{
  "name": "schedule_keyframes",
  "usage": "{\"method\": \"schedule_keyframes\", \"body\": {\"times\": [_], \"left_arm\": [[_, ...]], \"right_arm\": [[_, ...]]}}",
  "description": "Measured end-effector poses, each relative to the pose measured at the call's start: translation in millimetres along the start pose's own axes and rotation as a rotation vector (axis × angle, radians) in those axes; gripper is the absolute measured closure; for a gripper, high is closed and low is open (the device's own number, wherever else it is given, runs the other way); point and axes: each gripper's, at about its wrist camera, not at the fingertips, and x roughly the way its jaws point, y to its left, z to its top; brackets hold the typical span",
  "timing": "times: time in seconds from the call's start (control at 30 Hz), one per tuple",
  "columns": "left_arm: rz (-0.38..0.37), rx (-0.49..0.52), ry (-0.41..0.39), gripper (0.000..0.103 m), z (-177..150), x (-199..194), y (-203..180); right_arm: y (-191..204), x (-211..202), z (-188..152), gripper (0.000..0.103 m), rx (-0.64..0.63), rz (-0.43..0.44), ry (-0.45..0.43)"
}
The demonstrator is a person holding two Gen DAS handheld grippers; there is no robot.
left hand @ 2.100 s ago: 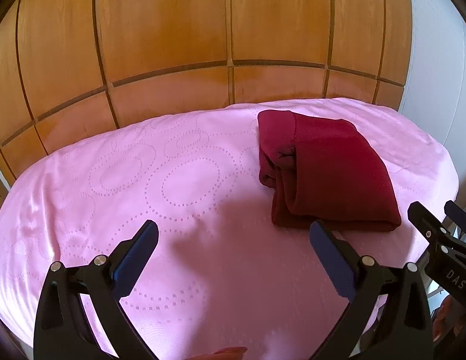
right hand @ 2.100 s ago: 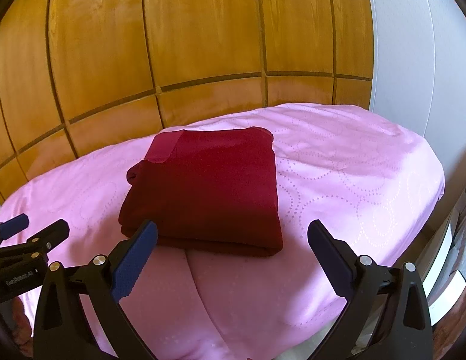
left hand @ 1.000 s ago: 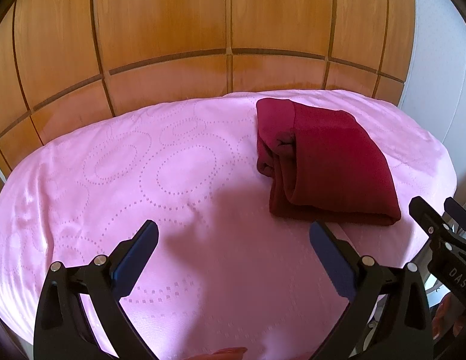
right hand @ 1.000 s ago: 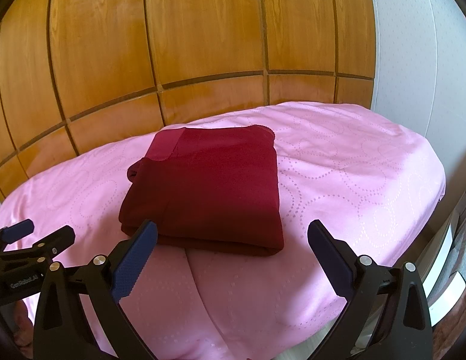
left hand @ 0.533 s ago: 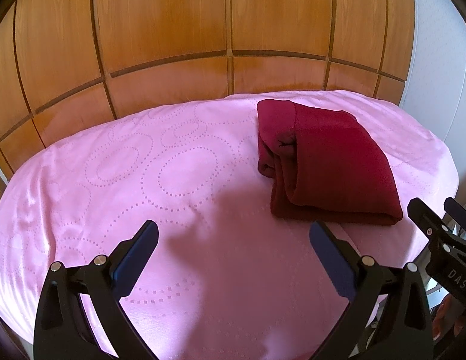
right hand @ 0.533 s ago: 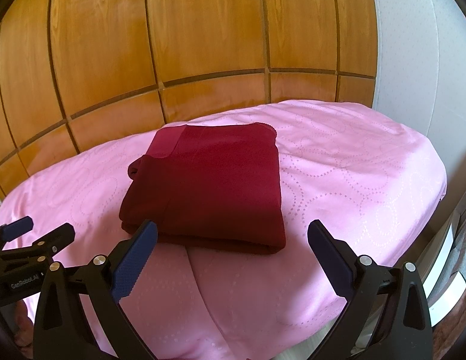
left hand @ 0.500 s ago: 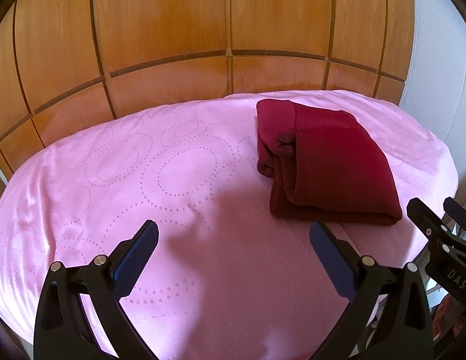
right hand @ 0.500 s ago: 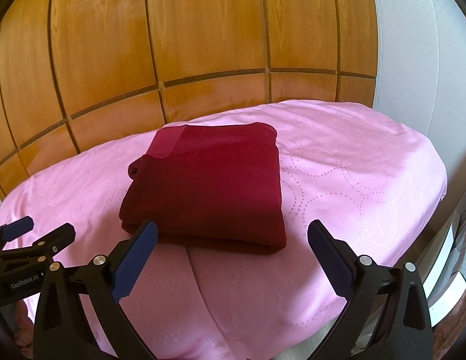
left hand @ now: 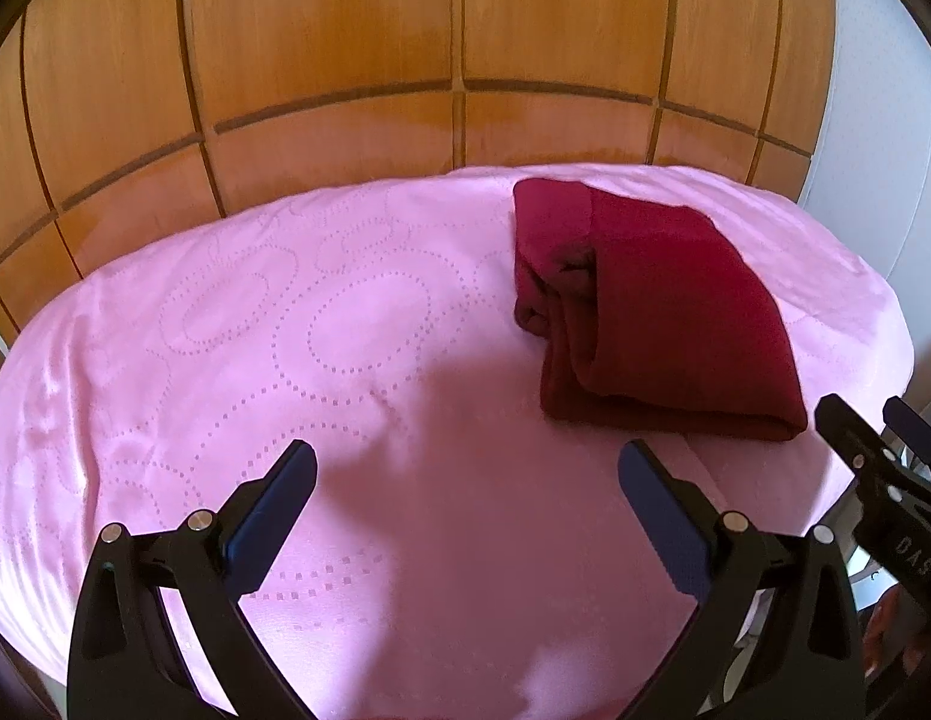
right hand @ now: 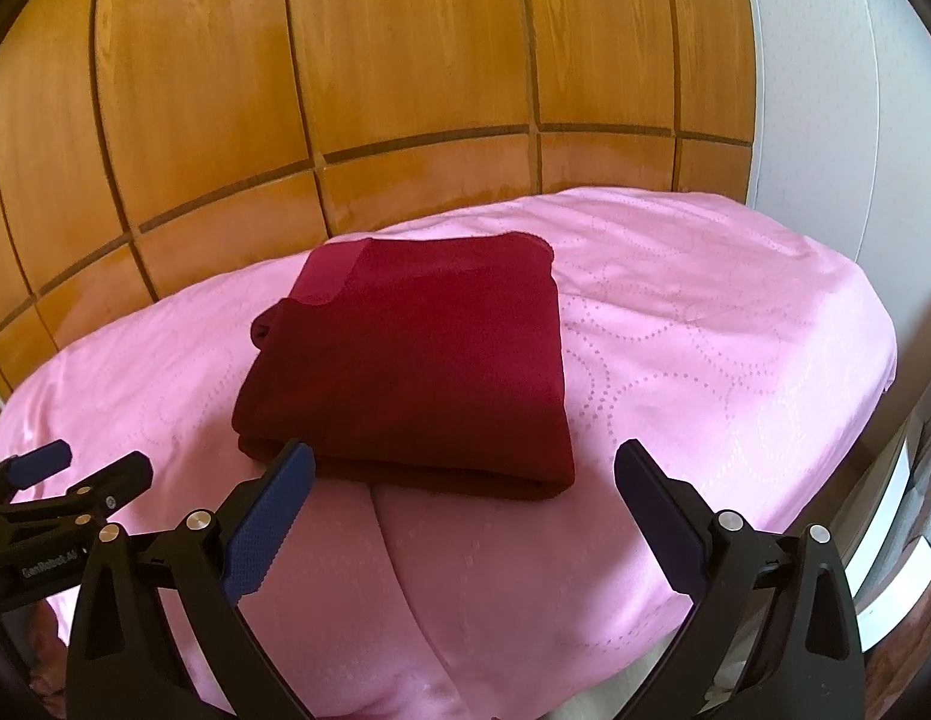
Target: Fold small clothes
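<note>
Two grippers, left gripper [left hand: 465, 480] and right gripper [right hand: 464, 477], are hovering with jaws wide apart, gripping nothing. We are judging the folding finished: the dark red garment [right hand: 417, 360] is lying folded mid-frame on the pink bed [right hand: 735, 360]. Next, we are probably just withdrawing.

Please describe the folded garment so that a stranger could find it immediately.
Below the wooden wall panels lies a pink bedspread with dotted rings. On it rests the dark red garment, folded into a thick rectangle, the only item lying there.
</note>
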Motion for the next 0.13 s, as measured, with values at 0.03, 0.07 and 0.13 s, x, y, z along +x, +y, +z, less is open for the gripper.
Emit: {"method": "schedule_keyframes", "body": {"times": [0.03,0.07,0.13], "left_arm": [[0.007,-0.004,0.007,0.002,0,3,3],[0.021,-0.01,0.013,0.002,1,8,8],[0.059,-0.032,0.025,0.002,1,19,24]], "right_arm": [[-2,2,0,0.004,0.003,0.002,0.005],[-6,6,1,0.004,0.01,-0.001,0.013],[-14,15,3,0.004,0.015,-0.008,0.022]]}}
